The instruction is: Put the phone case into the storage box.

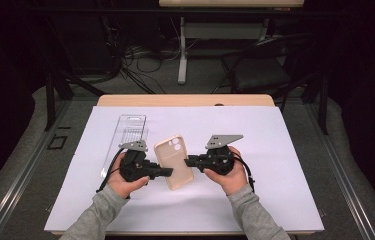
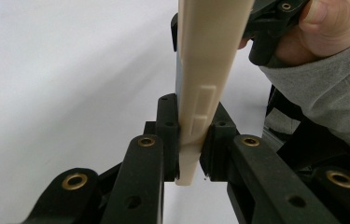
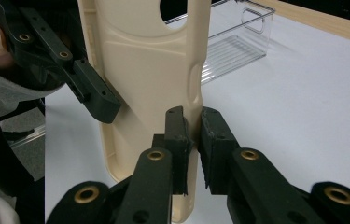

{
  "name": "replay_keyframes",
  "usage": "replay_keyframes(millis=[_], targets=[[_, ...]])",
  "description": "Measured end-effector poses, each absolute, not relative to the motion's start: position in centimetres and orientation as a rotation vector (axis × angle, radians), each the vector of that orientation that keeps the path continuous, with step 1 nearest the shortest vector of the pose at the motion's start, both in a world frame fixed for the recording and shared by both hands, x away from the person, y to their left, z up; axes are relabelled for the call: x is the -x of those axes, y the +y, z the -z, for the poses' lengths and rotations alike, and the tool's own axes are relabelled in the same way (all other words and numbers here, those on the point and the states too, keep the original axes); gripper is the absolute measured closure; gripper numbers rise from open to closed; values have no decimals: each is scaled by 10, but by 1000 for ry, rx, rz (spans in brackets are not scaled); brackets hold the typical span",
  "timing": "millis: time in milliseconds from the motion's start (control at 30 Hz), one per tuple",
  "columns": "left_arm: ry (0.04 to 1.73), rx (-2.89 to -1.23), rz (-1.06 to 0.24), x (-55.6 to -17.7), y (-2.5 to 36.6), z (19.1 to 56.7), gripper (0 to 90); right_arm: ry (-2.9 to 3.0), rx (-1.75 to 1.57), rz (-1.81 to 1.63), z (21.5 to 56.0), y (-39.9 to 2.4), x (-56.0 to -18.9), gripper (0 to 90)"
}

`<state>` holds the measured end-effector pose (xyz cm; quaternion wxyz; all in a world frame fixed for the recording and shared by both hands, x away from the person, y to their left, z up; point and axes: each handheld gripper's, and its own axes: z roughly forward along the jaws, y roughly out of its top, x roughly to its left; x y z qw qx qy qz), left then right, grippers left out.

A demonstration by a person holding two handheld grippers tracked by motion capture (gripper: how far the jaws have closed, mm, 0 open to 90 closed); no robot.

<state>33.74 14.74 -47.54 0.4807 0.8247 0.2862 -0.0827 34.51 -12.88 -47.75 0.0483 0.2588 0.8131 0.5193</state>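
Observation:
A cream phone case (image 1: 174, 161) is held up over the white sheet between my two grippers, camera cutout toward the far side. My left gripper (image 1: 167, 172) is shut on its left edge; in the left gripper view the pads (image 2: 168, 135) press both faces of the thin case wall (image 2: 205, 56). My right gripper (image 1: 187, 161) is shut on the opposite edge, and in the right gripper view its jaws (image 3: 192, 123) straddle the case's side wall (image 3: 140, 65). The left gripper's jaw (image 3: 93, 95) also shows there, on the case's far edge.
A clear plastic tray (image 1: 127, 132) lies flat on the white sheet (image 1: 275, 190) behind the left hand; it also appears as the clear plastic tray (image 3: 238, 37). The wooden table edge (image 1: 185, 100) runs along the back. A dark chair (image 1: 260, 70) and cables stand beyond.

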Motion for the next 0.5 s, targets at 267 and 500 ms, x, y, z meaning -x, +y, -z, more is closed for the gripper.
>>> replay_keyframes(millis=[267, 500], targets=[[705, -1997, 206, -338, 148, 476, 794, 2465, -789, -1584, 477, -129, -344, 830], [714, -1984, 213, -339, 149, 476, 792, 2456, -795, -1592, 477, -129, -344, 831]])
